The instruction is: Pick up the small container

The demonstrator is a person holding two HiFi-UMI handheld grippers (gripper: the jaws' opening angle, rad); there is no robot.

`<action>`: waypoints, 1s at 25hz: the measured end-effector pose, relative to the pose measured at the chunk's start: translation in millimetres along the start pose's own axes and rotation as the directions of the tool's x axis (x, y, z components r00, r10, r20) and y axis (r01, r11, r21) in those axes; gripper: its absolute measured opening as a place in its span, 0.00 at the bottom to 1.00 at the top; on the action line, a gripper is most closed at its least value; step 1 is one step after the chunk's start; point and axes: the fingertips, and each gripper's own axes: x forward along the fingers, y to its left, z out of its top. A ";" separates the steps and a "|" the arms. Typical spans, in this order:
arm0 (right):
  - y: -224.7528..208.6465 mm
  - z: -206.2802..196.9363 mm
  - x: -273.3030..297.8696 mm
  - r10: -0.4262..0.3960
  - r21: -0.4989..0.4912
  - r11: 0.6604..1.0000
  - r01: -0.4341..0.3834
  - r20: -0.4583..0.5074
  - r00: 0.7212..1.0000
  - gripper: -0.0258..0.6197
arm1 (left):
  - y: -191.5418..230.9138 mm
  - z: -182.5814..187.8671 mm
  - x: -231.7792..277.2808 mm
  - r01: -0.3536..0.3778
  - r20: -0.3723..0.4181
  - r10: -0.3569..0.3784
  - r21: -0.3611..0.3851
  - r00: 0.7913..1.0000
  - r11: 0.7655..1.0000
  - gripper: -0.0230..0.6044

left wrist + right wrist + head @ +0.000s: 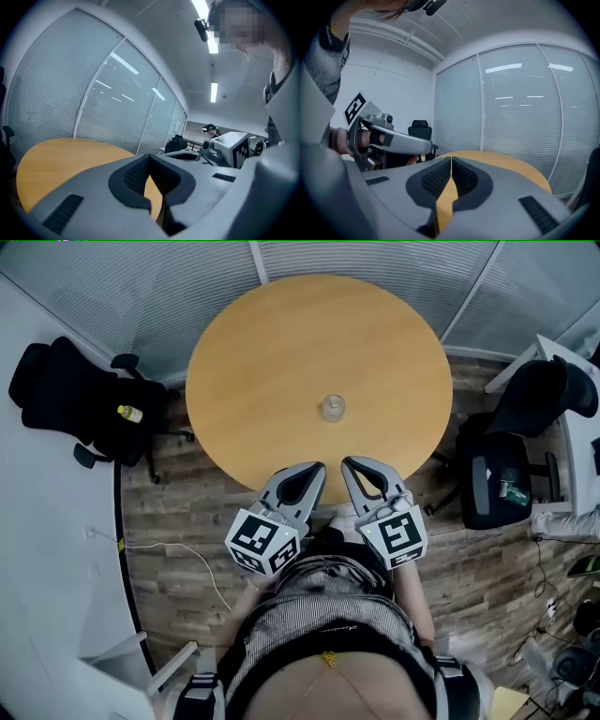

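Observation:
A small clear container (332, 408) stands upright near the middle of the round wooden table (272, 352). Both grippers hover side by side over the table's near edge, short of the container and pointing toward it. My left gripper (317, 469) is shut with nothing between its jaws, and its own view shows the tips (149, 159) meeting over the tabletop. My right gripper (349, 464) is also shut and empty, its tips (451, 161) closed together. Neither gripper view shows the container.
A black office chair (75, 399) with a small yellow item (129, 413) stands left of the table. Another black chair (525, 427) stands at the right beside a white desk (577, 418). Glass walls with blinds (375, 263) lie behind the table. A cable (178, 554) lies on the wood floor.

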 end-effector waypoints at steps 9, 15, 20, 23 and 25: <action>-9.1 17.0 42.6 -0.052 0.005 0.999 0.052 -0.008 0.999 0.07 | 49.0 15.0 10.2 0.044 -0.024 -0.044 -0.003 0.999 0.999 0.04; -15.3 21.9 73.7 -0.082 0.024 0.996 0.082 -0.019 0.996 0.07 | 77.6 21.8 17.0 0.090 -0.060 -0.089 0.001 0.994 0.996 0.04; -12.1 21.5 95.5 -0.094 0.029 0.995 0.095 -0.030 0.995 0.07 | 102.1 15.8 16.4 0.099 -0.092 -0.102 -0.033 0.991 0.995 0.04; -12.0 23.5 107.5 -0.117 0.042 0.992 0.118 -0.033 0.993 0.07 | 115.6 16.7 15.5 0.119 -0.103 -0.122 -0.037 0.987 0.992 0.04; -11.6 25.8 113.9 -0.132 0.039 0.990 0.134 -0.036 0.991 0.07 | 124.2 19.4 14.7 0.132 -0.101 -0.135 -0.037 0.986 0.991 0.04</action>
